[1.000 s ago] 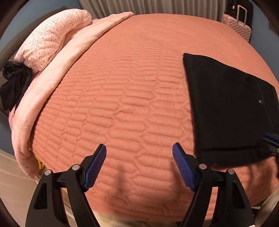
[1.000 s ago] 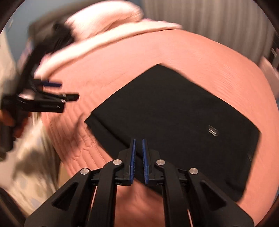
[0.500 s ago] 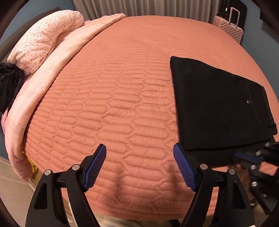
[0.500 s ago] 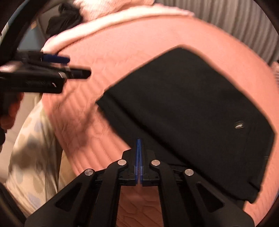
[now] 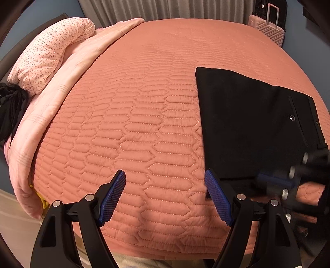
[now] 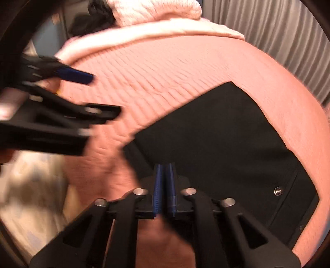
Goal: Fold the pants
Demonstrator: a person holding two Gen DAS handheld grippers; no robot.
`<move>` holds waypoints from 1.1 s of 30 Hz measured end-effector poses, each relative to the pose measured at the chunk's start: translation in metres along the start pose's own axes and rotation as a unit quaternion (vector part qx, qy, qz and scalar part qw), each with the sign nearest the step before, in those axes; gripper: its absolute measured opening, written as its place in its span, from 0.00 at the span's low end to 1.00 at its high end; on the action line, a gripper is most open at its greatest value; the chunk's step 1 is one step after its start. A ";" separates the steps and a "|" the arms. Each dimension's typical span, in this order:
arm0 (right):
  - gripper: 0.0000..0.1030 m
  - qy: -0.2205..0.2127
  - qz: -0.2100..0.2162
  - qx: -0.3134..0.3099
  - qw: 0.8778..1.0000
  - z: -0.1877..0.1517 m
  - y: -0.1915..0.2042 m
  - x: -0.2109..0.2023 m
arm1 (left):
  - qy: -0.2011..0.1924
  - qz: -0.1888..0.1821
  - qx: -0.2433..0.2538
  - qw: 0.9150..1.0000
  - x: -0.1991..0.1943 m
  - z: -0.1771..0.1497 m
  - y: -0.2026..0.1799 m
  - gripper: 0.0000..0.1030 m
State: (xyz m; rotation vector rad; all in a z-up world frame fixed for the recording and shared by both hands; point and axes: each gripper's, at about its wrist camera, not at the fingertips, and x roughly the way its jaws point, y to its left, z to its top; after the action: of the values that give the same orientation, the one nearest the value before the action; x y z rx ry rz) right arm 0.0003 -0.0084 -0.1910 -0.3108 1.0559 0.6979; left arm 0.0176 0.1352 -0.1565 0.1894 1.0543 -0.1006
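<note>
Black folded pants [image 5: 251, 123] lie flat on the salmon quilted bed [image 5: 144, 103], back pocket button up. They also show in the right wrist view [image 6: 216, 144]. My left gripper [image 5: 165, 193] is open and empty, over bare quilt just left of the pants' near edge. It shows blurred in the right wrist view [image 6: 90, 92]. My right gripper [image 6: 164, 185] is shut, its tips over the pants' near edge; whether cloth is pinched I cannot tell. It appears blurred in the left wrist view [image 5: 276, 181].
A folded pink blanket [image 5: 61, 88] and a dotted pillow [image 5: 49, 53] lie along the bed's left side, with a black garment [image 5: 10, 111] beside them. A pink suitcase [image 5: 268, 28] and grey curtains [image 5: 165, 8] stand behind the bed.
My right gripper closed fully and moved in over the pants' near edge. My left gripper stayed open and shifted slightly, so the pants sit further left in its view.
</note>
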 end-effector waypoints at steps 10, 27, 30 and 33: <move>0.03 -0.141 -0.016 0.255 0.957 -0.045 -0.093 -0.090 | -0.006 -0.010 0.011 1.000 0.007 0.026 -0.019 0.75; 0.05 -0.161 -0.052 0.425 0.889 -0.108 -0.171 -0.133 | 0.041 -0.028 0.037 0.998 0.052 0.017 -0.056 0.85; 0.05 -0.187 -0.026 0.409 0.893 -0.066 -0.190 -0.128 | 0.008 -0.022 0.014 1.000 0.036 0.048 -0.053 0.81; 0.05 -0.178 -0.031 0.394 0.901 -0.024 -0.221 -0.101 | -0.023 -0.043 0.007 0.999 0.035 0.097 -0.065 0.83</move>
State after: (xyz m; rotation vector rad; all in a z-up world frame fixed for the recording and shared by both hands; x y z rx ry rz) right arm 0.0985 -0.2247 -0.1335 0.4706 0.8874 0.2097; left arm 0.1065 0.0517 -0.1475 0.1537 1.0154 -0.1905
